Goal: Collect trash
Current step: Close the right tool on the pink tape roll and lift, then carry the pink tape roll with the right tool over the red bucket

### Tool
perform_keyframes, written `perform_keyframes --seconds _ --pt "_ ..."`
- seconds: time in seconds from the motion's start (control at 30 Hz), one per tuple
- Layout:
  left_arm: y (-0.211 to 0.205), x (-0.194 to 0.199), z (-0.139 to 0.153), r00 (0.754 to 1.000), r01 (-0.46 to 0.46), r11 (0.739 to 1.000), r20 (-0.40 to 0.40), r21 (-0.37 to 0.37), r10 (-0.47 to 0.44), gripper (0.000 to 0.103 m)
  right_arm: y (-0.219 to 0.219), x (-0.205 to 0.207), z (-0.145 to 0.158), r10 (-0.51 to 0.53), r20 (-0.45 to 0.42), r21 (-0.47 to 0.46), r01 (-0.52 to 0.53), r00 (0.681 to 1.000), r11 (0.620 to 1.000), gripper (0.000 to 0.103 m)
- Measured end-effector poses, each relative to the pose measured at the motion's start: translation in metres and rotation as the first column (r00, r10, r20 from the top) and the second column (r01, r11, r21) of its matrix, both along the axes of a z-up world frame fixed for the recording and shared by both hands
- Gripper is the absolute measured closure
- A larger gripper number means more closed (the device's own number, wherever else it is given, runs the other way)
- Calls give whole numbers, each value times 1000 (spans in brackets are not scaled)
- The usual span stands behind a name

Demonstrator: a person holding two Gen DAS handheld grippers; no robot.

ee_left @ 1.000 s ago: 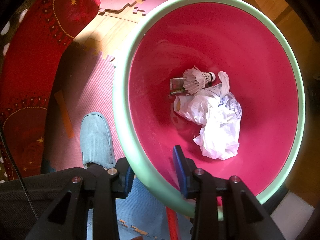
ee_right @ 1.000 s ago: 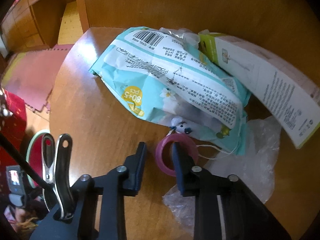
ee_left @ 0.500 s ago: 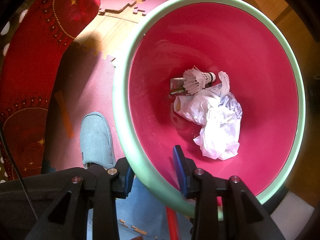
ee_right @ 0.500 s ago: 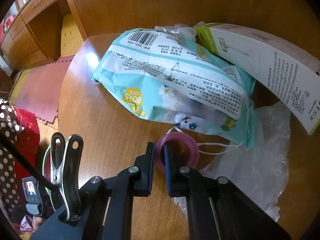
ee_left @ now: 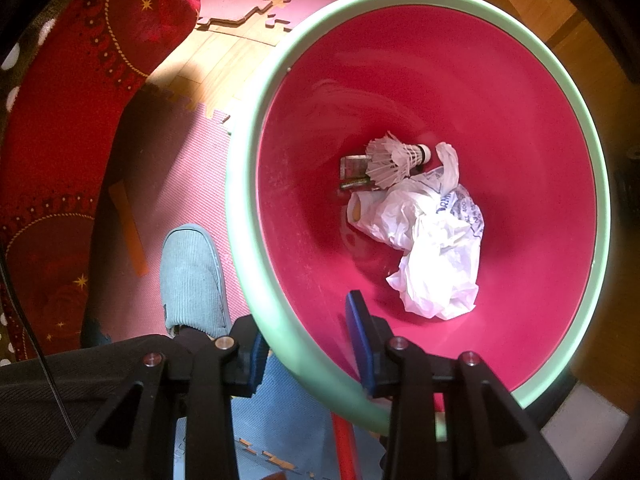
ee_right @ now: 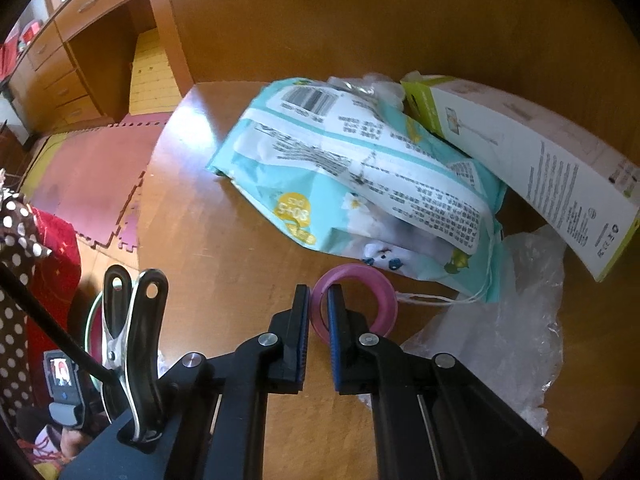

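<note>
Legibly, the teal packet reads "80+5", while the left gripper clamps the pink bin's rim, holding a shuttlecock, and the right gripper pinches the purple ring.

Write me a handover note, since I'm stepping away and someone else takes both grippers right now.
Left gripper: clamped on the bin's green rim, one finger inside, one outside.
Right gripper: shut on the near wall of the pink tape ring, on the wooden table.
Done: shuttlecock and white plastic bag already in the bin.
Left: drop the ring in, then the teal wipes pack, white box and clear plastic wrap.
</note>
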State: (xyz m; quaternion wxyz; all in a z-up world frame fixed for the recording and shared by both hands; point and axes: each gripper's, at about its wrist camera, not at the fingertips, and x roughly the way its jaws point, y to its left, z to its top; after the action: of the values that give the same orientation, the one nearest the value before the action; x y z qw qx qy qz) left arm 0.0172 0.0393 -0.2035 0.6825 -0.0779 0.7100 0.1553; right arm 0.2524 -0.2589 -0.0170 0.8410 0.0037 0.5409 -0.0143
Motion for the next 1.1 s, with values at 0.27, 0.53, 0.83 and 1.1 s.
perform_keyframes --seconds 0.27,0.53,0.83,1.1 --pt "0 0 0 1000 1 1000 0 1 -1 67 34 -11 19 81 50 3 -81 995 997 93" --pt "0 0 0 1000 2 1000 0 2 -2 67 91 -24 31 220 87 16 -222 972 975 93" --pt "0 0 0 1000 1 1000 0 0 -1 67 132 -37 40 316 116 27 -322 941 947 93" --pt "0 0 0 1000 2 1000 0 1 -2 67 161 -41 28 384 102 62 -391 918 918 93"
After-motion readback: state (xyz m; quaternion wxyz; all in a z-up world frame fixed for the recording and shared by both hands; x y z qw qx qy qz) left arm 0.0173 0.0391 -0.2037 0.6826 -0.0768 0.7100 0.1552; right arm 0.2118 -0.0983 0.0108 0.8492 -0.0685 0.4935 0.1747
